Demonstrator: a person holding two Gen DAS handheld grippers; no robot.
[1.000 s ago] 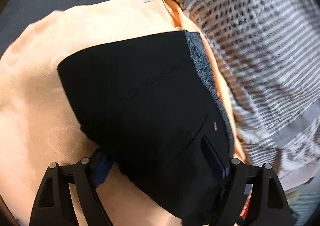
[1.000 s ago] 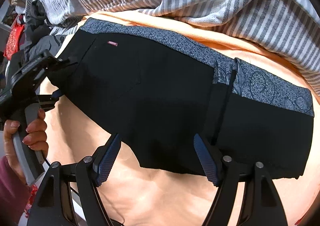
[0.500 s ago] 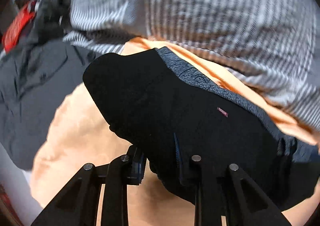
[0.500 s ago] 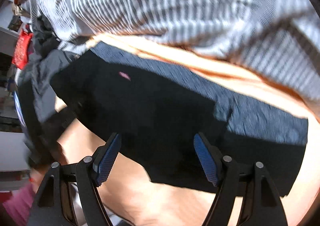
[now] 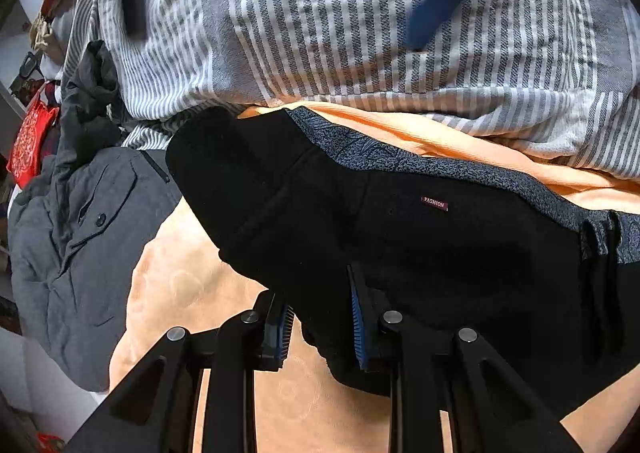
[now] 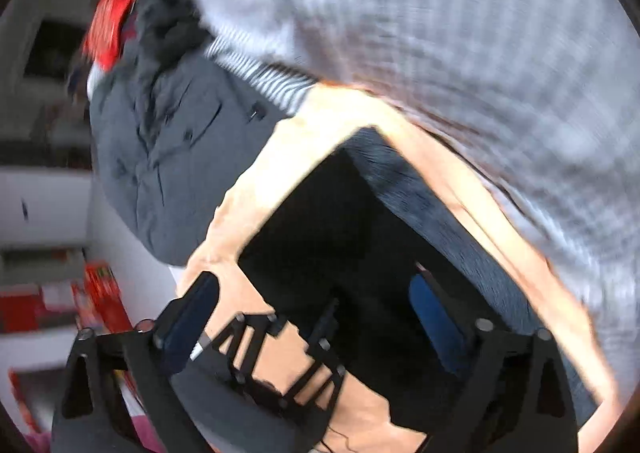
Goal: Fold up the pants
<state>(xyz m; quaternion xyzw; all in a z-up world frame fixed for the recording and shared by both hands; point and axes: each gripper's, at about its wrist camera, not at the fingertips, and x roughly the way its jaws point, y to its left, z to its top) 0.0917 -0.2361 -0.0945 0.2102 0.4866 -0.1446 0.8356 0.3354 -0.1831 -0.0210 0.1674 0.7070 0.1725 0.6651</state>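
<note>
- The black pants (image 5: 420,253) lie on a peach blanket (image 5: 192,293), their patterned grey waistband (image 5: 440,167) along the far edge and a small "FASHION" tag (image 5: 434,203) just below it.
- In my left wrist view the left gripper (image 5: 320,317) has its fingers (image 5: 358,313) drawn close together with a fold of the pants' near edge between the blue pads; I read that as clamped on the cloth.
- The pants spread from that grip to the right and away from me, the left end bulging up in a rounded fold.
- My right wrist view is badly blurred. The right gripper (image 6: 316,317) has its fingers (image 6: 436,317) set wide apart: the right-hand one sits over the black cloth, the left-hand one over the blanket just beside the pants' edge. I cannot tell whether either touches.
- Between those fingers I see the left gripper's black frame at the near hem of the pants (image 6: 360,245).
- Beyond the waistband lies a grey and white striped cover (image 5: 360,33), touching the blanket.
- To the left lies a dark grey jacket (image 5: 72,253) with buttons, beside the blanket's edge, and red items (image 5: 30,137) stand farther left.
</note>
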